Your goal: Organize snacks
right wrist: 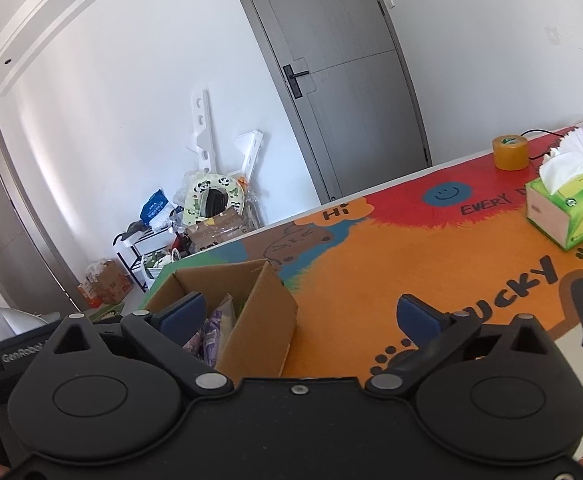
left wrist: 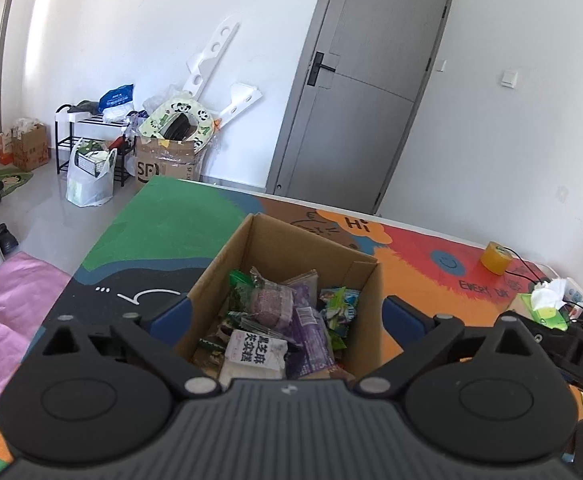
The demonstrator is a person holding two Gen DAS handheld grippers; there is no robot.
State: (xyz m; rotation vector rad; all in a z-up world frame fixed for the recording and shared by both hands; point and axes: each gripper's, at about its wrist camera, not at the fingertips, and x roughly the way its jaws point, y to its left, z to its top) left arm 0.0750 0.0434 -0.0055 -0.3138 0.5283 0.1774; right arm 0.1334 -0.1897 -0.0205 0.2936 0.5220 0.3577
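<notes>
The box (left wrist: 291, 280) is full of snacks (left wrist: 279, 312). It sits open on the table (left wrist: 423, 248), with many small packs piled inside: green ones, purple ones, and a white pack (left wrist: 255, 354) with black writing near the front. No snack can be seen lying out on the table, so the job looks close to done, or a new pick is about to start. That is only a guess.

The left claw (left wrist: 287, 314) hangs just above and in front of the box. Its two blue pads (left wrist: 179, 314) are wide apart, one by each side of the box, and nothing is between them but the box itself. The pads do not press on the walls. It holds nothing.

The right claw (right wrist: 299, 314) is wide open too and empty. From it, the box (right wrist: 251, 304) is low and to the left. The box's right wall sits between its pads, nearer the left one, not touching as far as can be seen.

Next, a claw must go down into the box to take a pack, or both must pull away. The packs are thin and slippery, so a soft, straight pinch is needed.

Farther right on the table are a tissue box (right wrist: 571, 208) and a roll of tape (right wrist: 509, 152), well away from both claws.
</notes>
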